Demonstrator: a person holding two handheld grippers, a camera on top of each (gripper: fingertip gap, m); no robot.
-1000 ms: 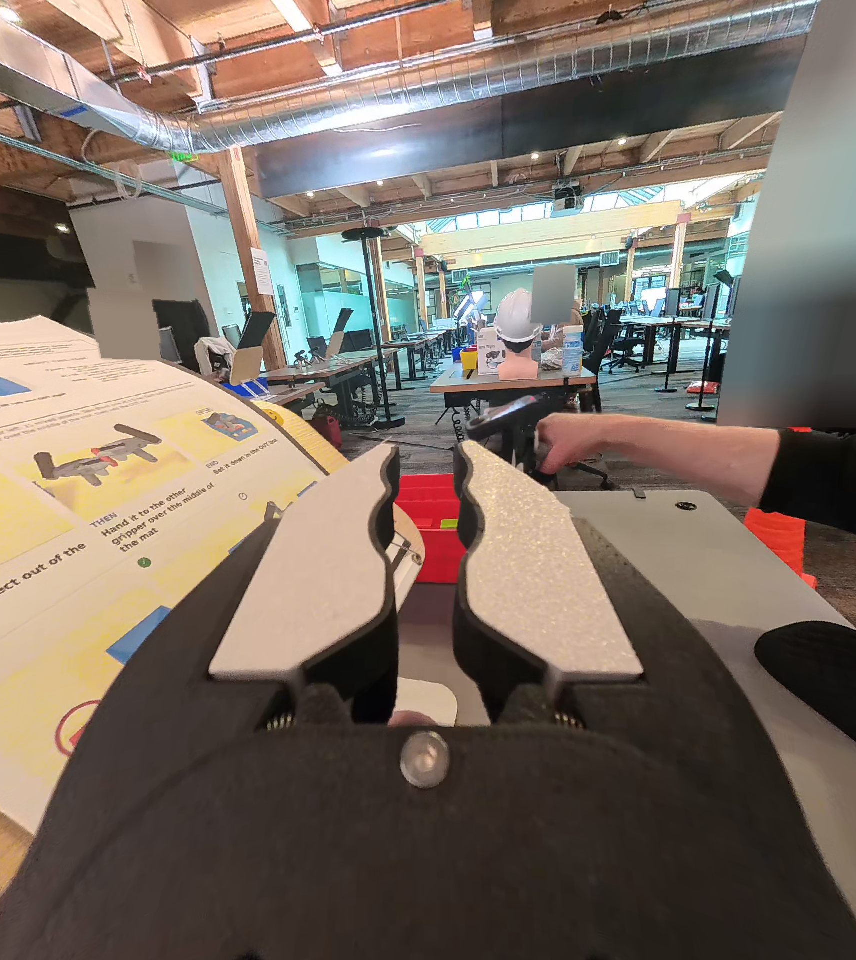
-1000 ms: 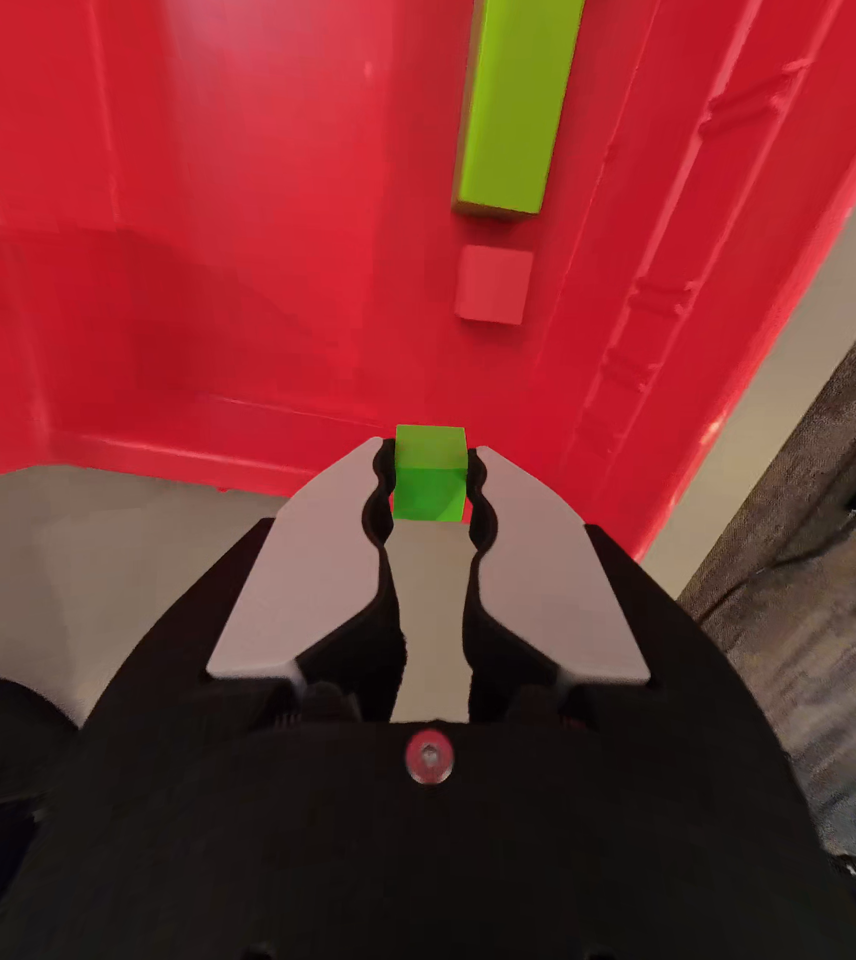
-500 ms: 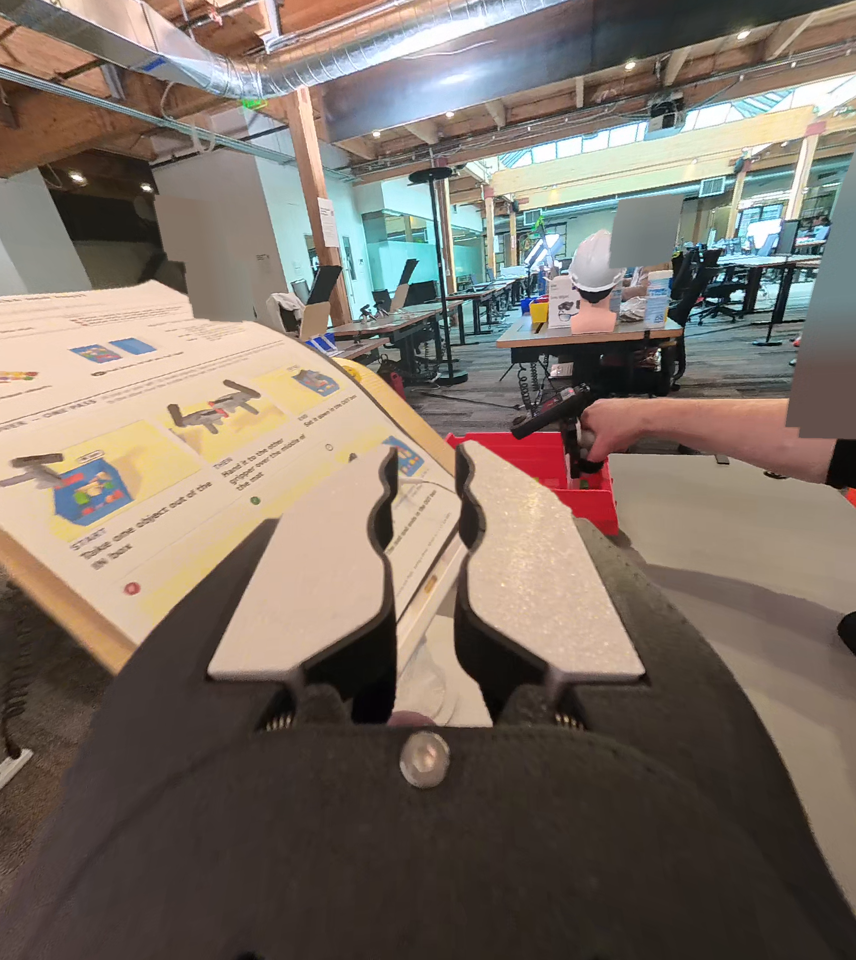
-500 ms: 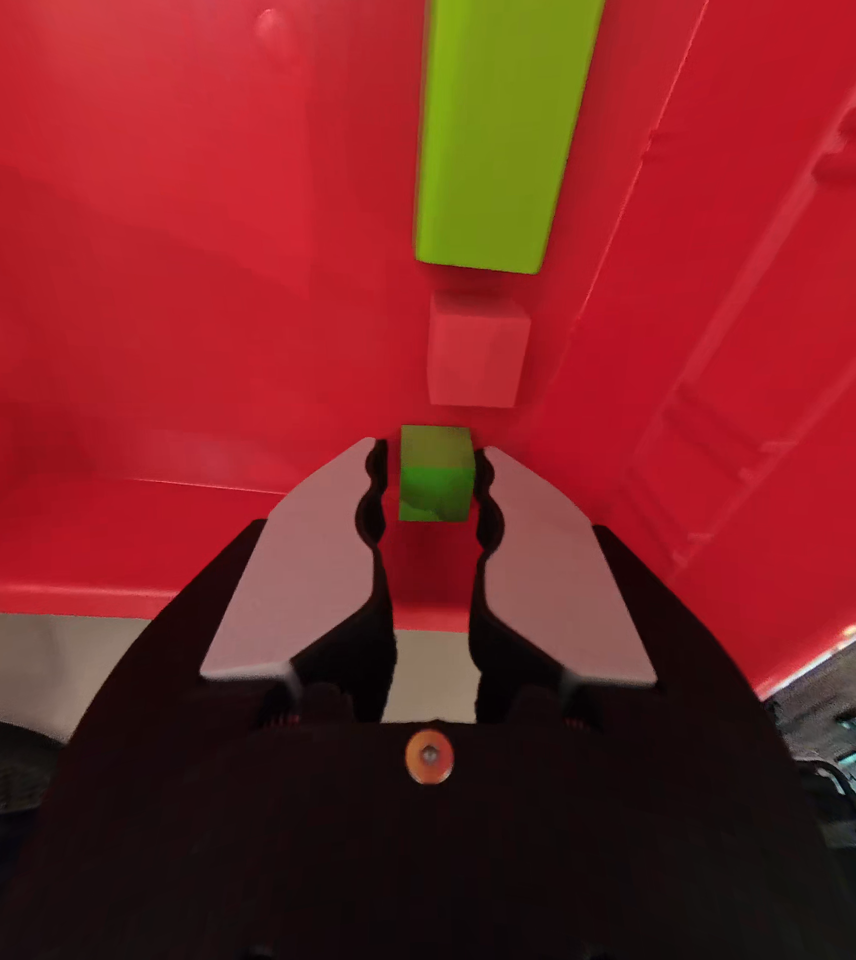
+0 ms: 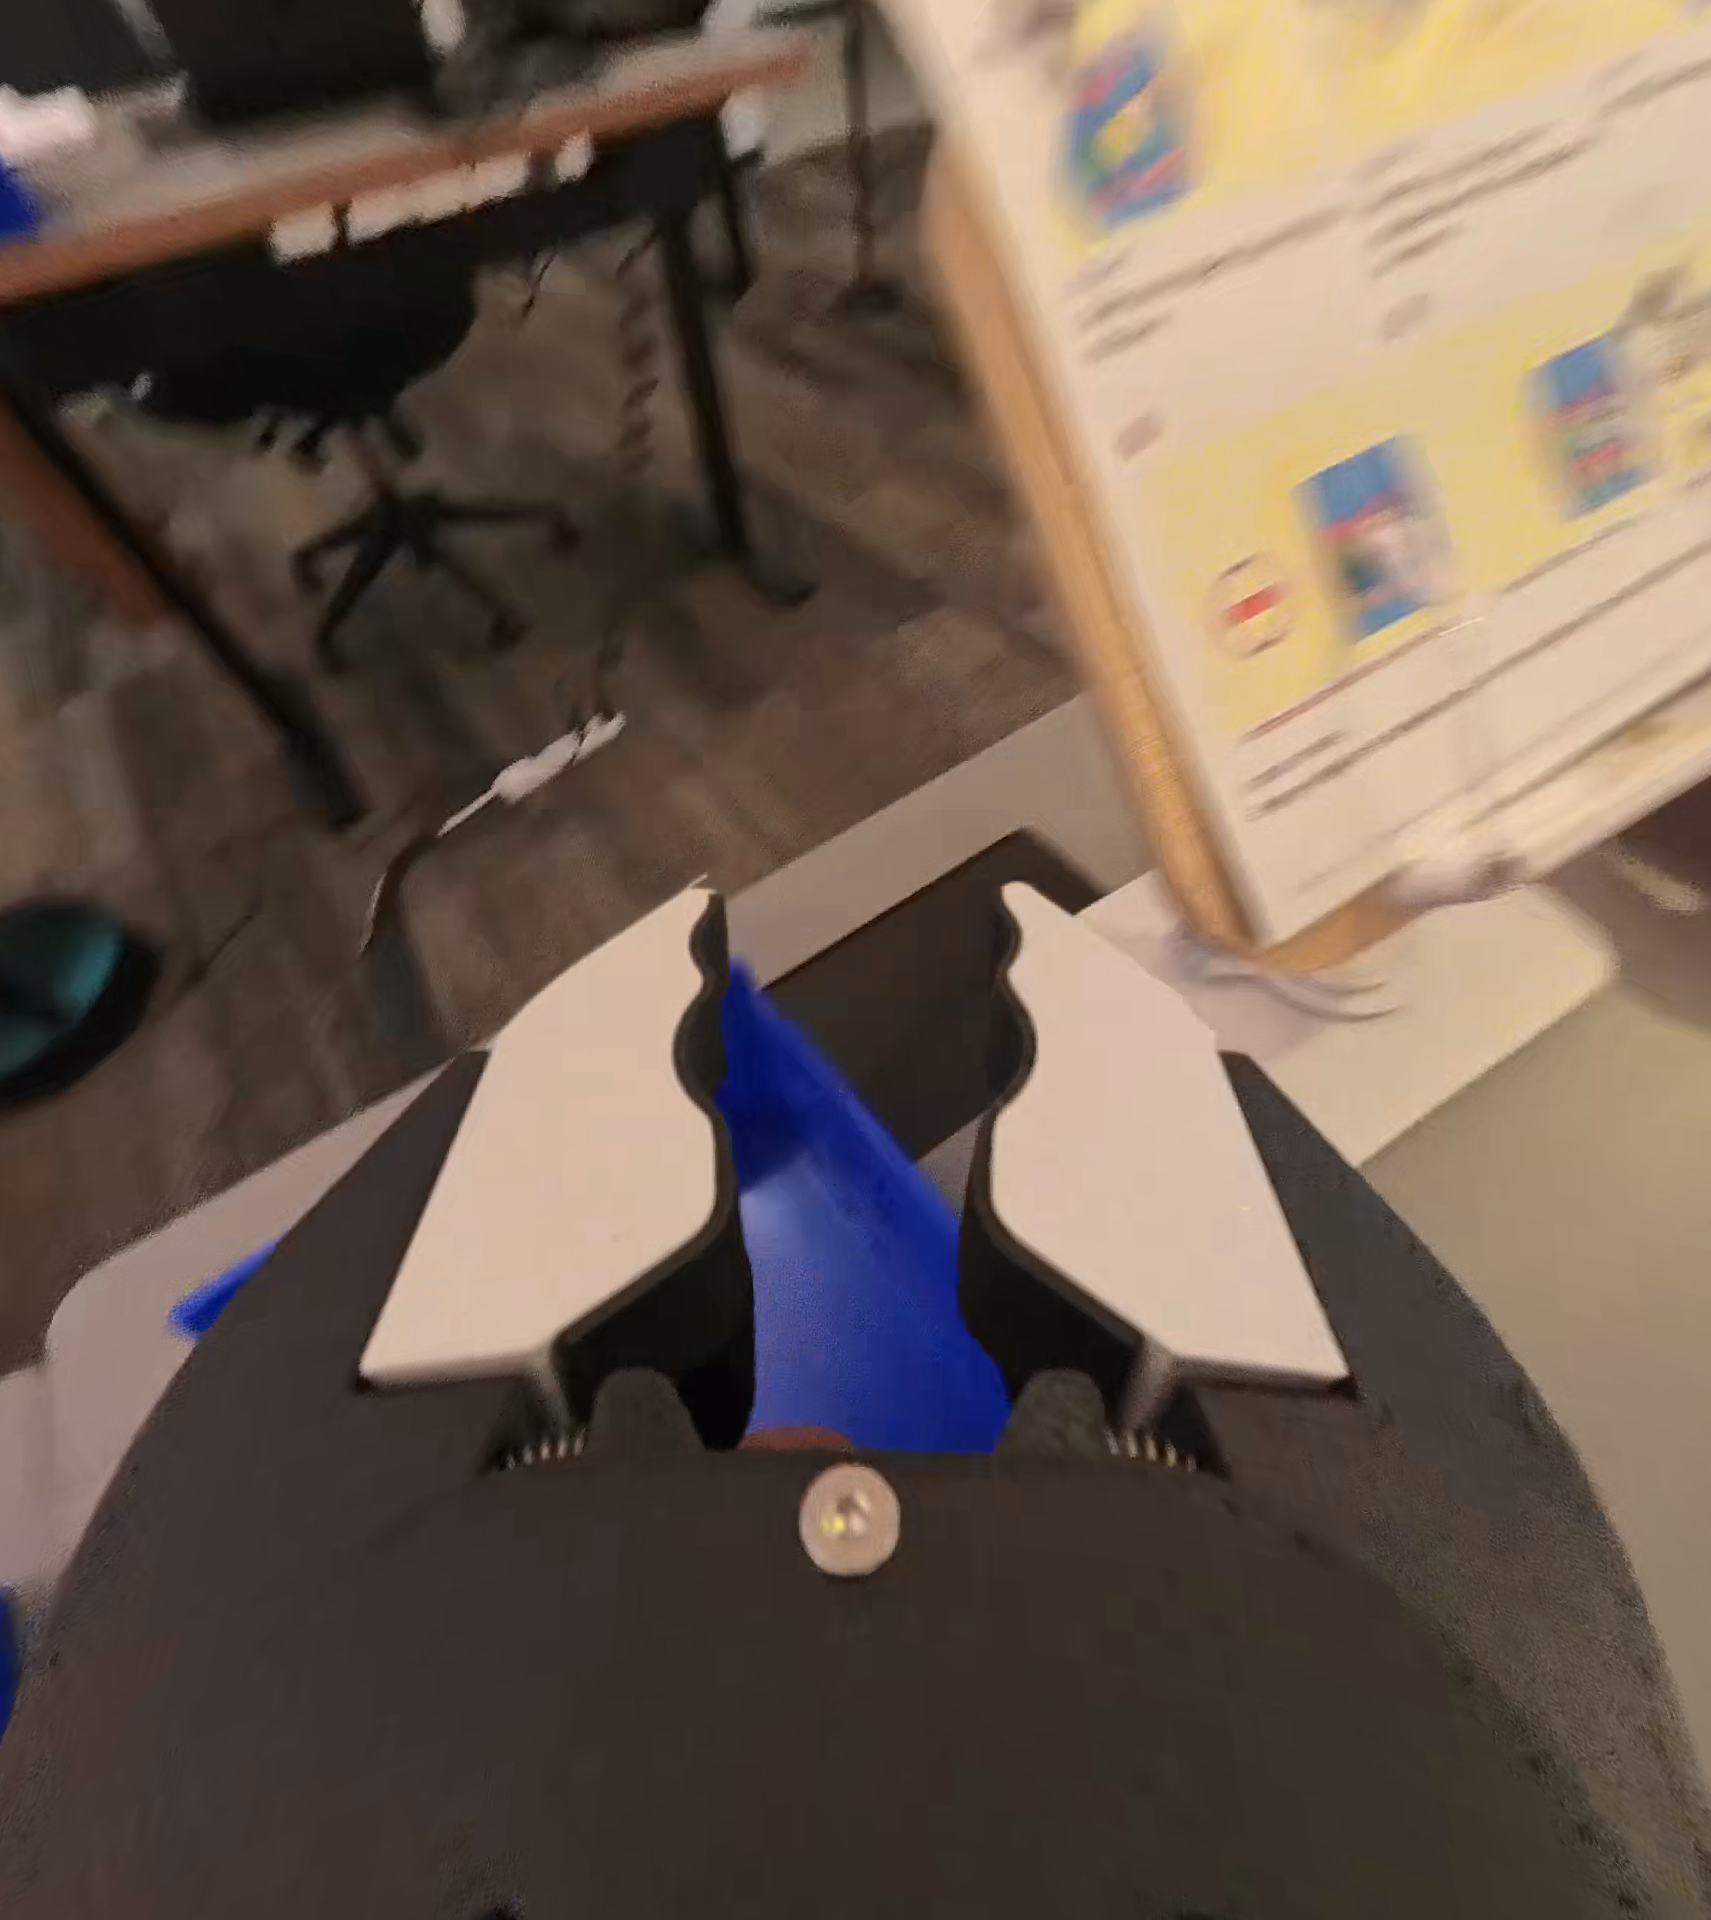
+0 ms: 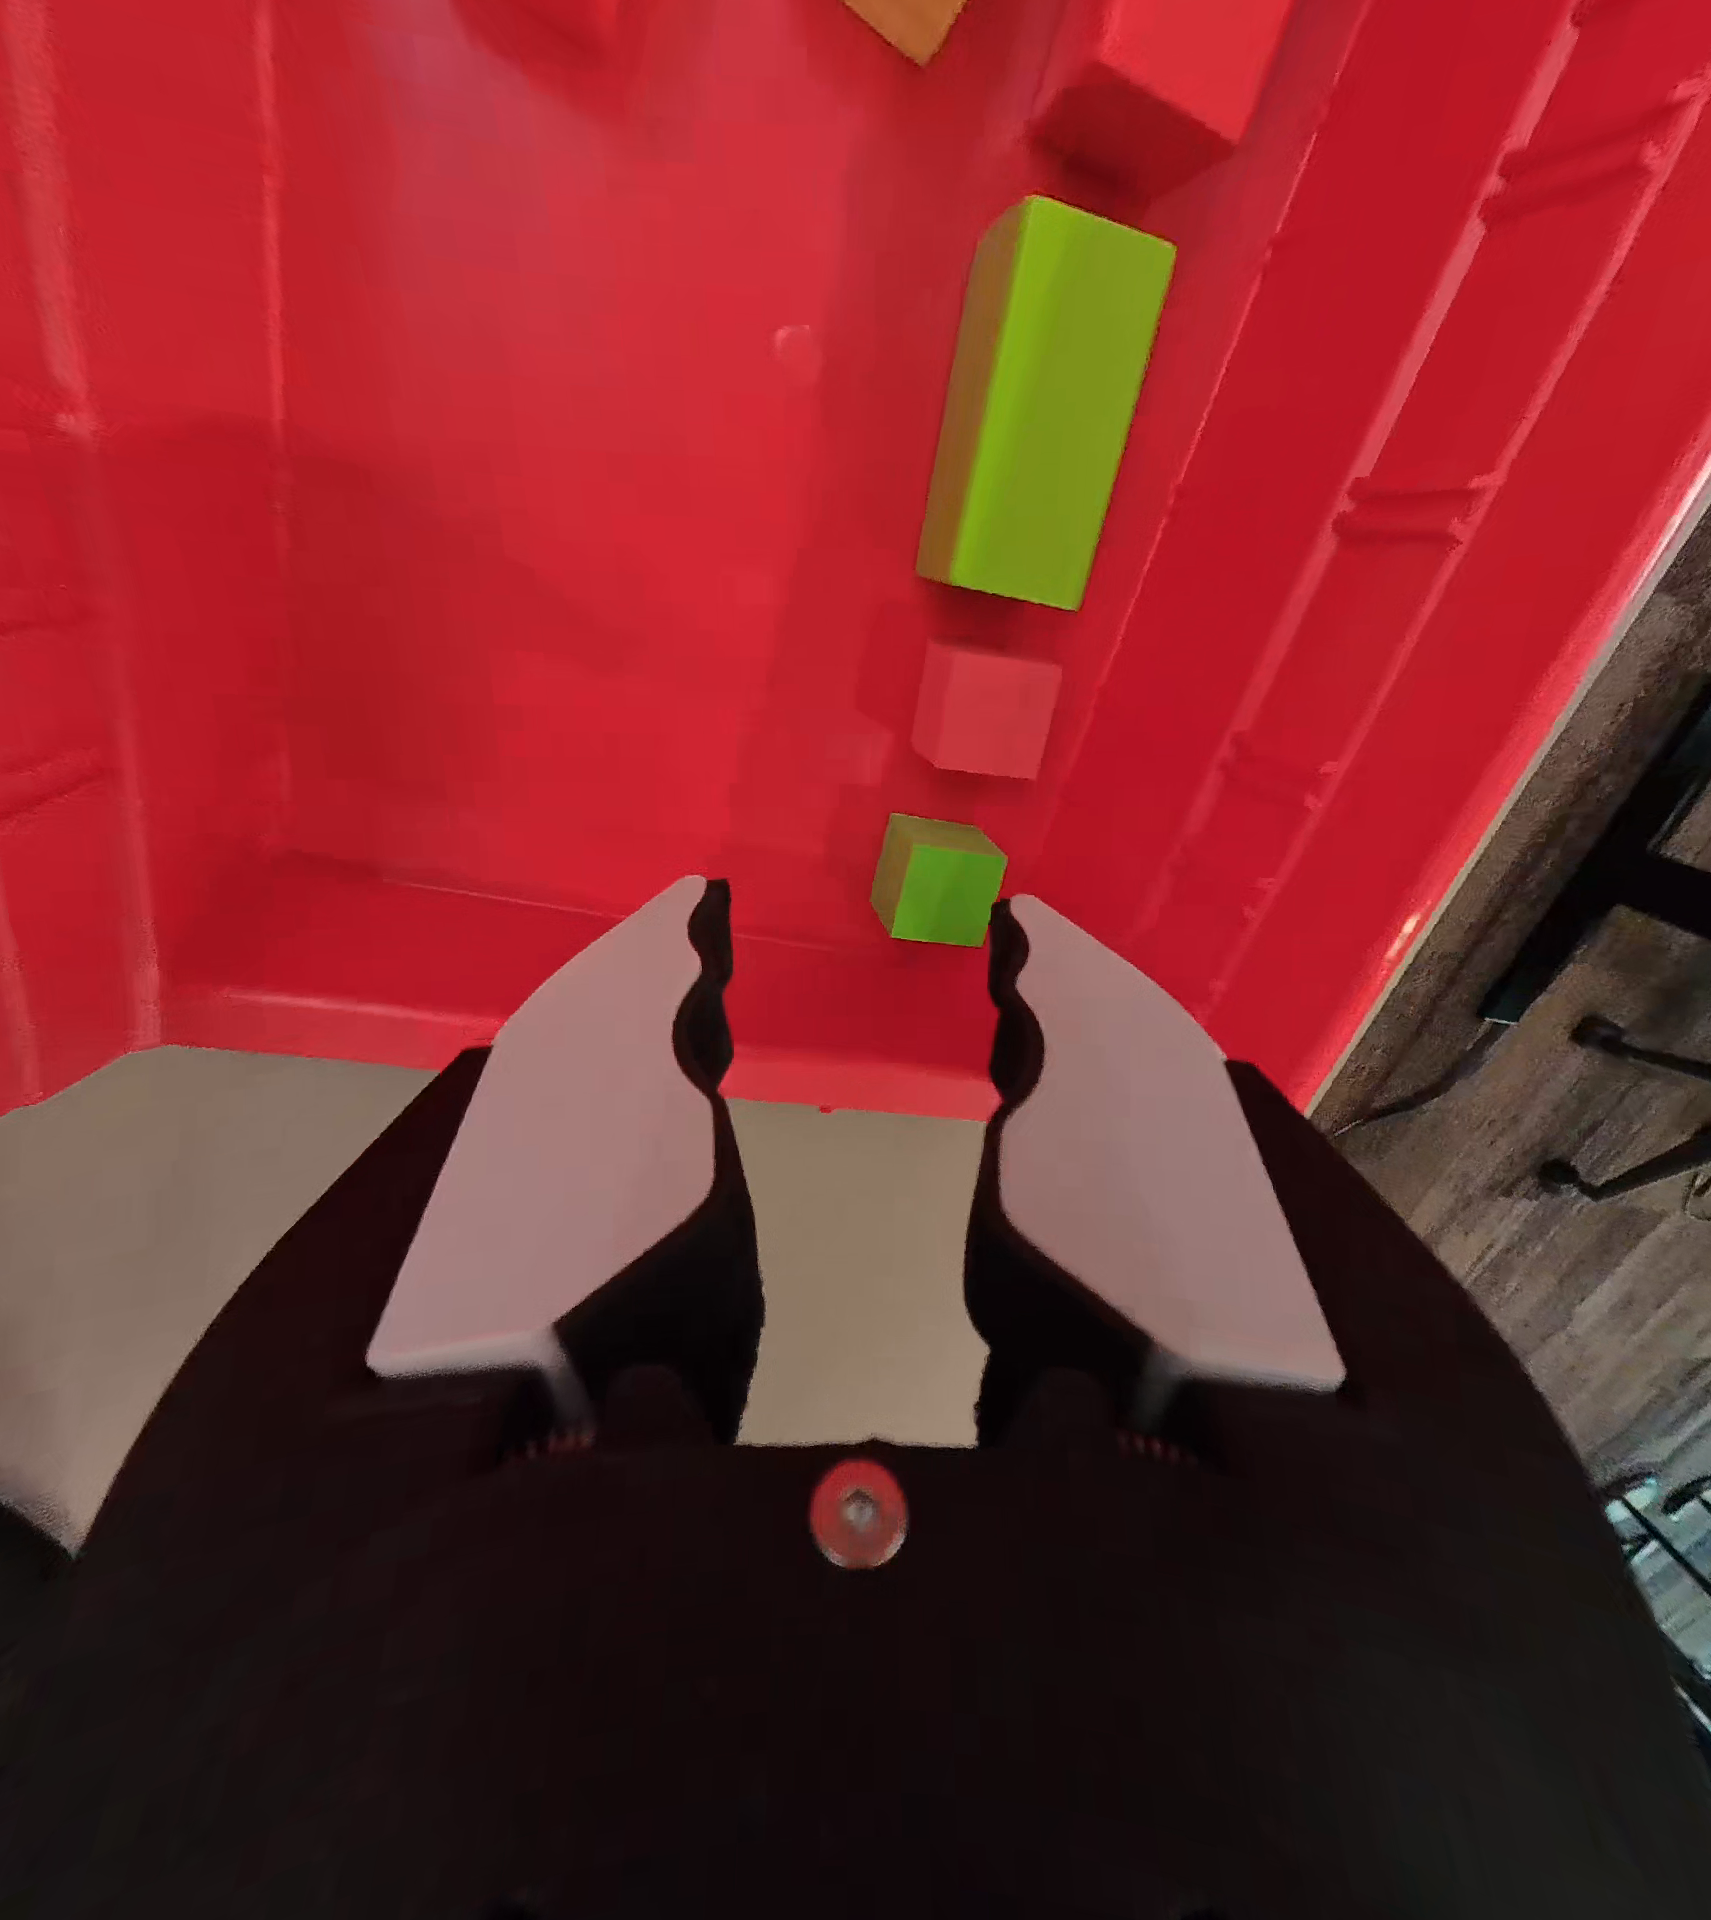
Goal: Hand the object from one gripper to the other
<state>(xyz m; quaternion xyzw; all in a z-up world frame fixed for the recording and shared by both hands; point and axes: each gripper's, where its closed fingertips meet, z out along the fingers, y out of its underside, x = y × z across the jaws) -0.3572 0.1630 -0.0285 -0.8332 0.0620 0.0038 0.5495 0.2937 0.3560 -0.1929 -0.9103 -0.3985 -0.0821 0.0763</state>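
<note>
Right gripper (image 6: 856, 914), fingers apart and empty, above small green cube (image 6: 939, 883) resting in red bin (image 6: 415, 520); left gripper (image 5: 861, 935) fingers likewise apart, ready for pickup.

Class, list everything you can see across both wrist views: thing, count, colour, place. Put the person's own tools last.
Bin: one, red, on the grey table.
Long block: one, lime green, in the bin.
Small cube: one, green, on the bin floor, just beyond the right fingertip.
Cubes: two, red, in the bin.
Blue bin: one, below the left hand-held gripper.
Instruction board: one, white and yellow, upright.
Left hand-held gripper: open, empty.
Right hand-held gripper: open, empty.
</note>
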